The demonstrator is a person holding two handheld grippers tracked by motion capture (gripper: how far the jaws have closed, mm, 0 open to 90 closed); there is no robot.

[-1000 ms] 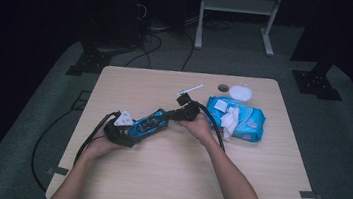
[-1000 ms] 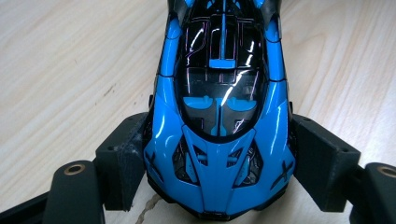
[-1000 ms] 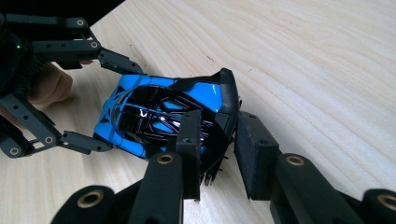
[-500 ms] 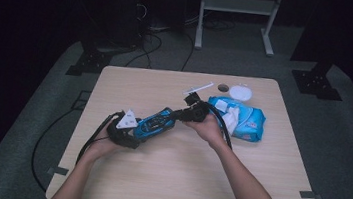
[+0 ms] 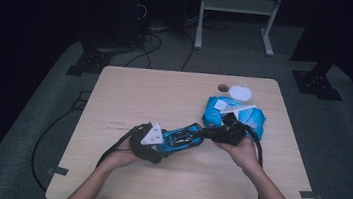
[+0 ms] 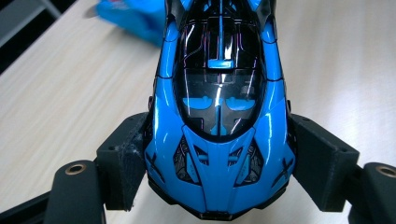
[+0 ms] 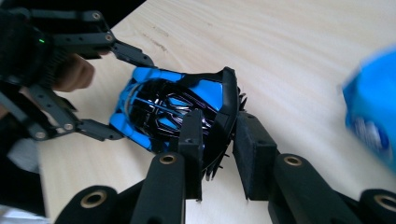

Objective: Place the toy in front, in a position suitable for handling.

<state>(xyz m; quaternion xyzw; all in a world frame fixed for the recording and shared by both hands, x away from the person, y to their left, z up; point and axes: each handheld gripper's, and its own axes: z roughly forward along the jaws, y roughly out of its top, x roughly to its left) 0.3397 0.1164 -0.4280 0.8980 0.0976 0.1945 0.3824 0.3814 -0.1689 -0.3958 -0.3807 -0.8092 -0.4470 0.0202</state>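
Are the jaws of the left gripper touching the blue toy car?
Touching. In the left gripper view, both black pads of the left gripper press against the sides of the toy car, with no gap on either side.

The toy car (image 6: pixel 217 126) is glossy bright blue with a black canopy traced in thin purple lines and black vents; its rear wing (image 7: pixel 227 109) is black. Both the left hand-held gripper (image 5: pixel 152 139) and the right hand-held gripper (image 7: pixel 219 158) are matt black. The counter (image 5: pixel 165 90) is pale wood grain, the packet (image 5: pixel 255 119) blue with white.
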